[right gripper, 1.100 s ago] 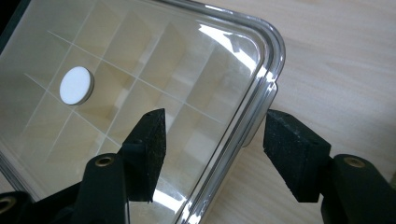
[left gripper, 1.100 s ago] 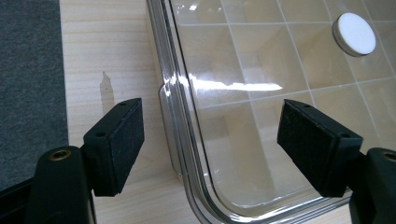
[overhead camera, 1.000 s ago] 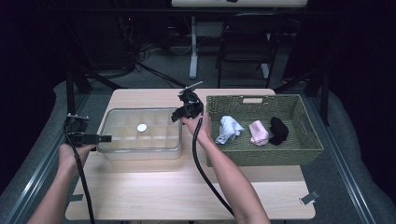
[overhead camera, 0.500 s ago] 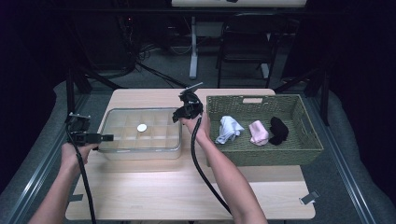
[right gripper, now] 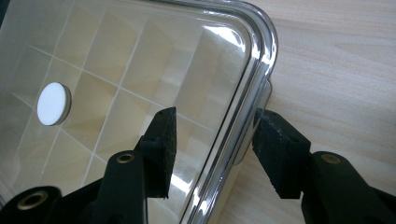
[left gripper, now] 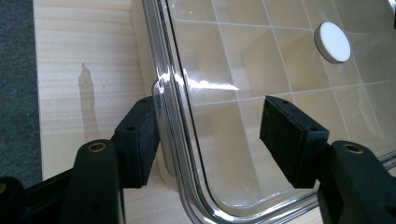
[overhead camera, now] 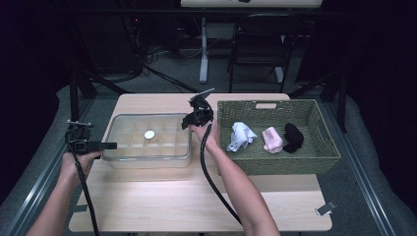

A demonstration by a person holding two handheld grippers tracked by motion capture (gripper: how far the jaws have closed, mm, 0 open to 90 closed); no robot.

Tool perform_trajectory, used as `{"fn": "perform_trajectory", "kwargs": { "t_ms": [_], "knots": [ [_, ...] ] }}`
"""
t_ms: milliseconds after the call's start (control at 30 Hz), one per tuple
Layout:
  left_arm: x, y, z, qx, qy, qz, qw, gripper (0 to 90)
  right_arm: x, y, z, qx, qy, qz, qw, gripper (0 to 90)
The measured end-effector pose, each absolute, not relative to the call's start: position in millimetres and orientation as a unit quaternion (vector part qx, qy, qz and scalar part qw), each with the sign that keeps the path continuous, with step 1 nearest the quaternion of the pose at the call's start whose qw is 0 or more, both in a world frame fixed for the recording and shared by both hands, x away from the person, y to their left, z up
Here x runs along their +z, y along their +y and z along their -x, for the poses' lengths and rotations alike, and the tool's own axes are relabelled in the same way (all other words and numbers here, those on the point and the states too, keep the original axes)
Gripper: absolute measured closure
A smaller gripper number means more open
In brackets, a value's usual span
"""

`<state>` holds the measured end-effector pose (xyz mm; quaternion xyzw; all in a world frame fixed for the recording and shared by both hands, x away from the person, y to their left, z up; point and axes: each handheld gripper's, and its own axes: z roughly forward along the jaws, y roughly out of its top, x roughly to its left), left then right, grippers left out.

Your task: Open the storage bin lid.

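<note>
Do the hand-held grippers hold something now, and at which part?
Nothing is gripped yet. Both jaw pairs have been closing around the clear box lid's edge: left hand-held gripper, right hand-held gripper.

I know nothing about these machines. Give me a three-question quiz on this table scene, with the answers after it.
1. True or false: the left claw has the clear box's lid edge between its pads.
2. How many rolled socks lie in the woven basket?
3. Which is on the lid: A) a white round knob, B) a red handle, C) a strap?

Key: 1 true, and its jaws have just been closing. 2 three: white, pink, black. 3 A, the white round knob.
</note>
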<state>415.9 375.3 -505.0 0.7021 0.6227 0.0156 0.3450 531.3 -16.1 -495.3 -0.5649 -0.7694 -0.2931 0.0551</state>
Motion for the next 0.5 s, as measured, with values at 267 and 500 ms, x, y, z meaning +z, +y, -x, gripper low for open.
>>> {"fn": "perform_trajectory", "kwargs": {
  "t_ms": [267,500],
  "knots": [
    [-502.5,372.3,-415.5,0.006,0.637,-0.695,0.333,39.1,-496.5,-17.9,-532.2,-0.297,-0.761,0.573,0.064,51.5],
    [-501.6,371.1,-415.4,0.01,0.644,-0.69,0.33,39.9,-496.9,-20.6,-531.0,-0.302,-0.755,0.578,0.07,53.7]
  ]
}}
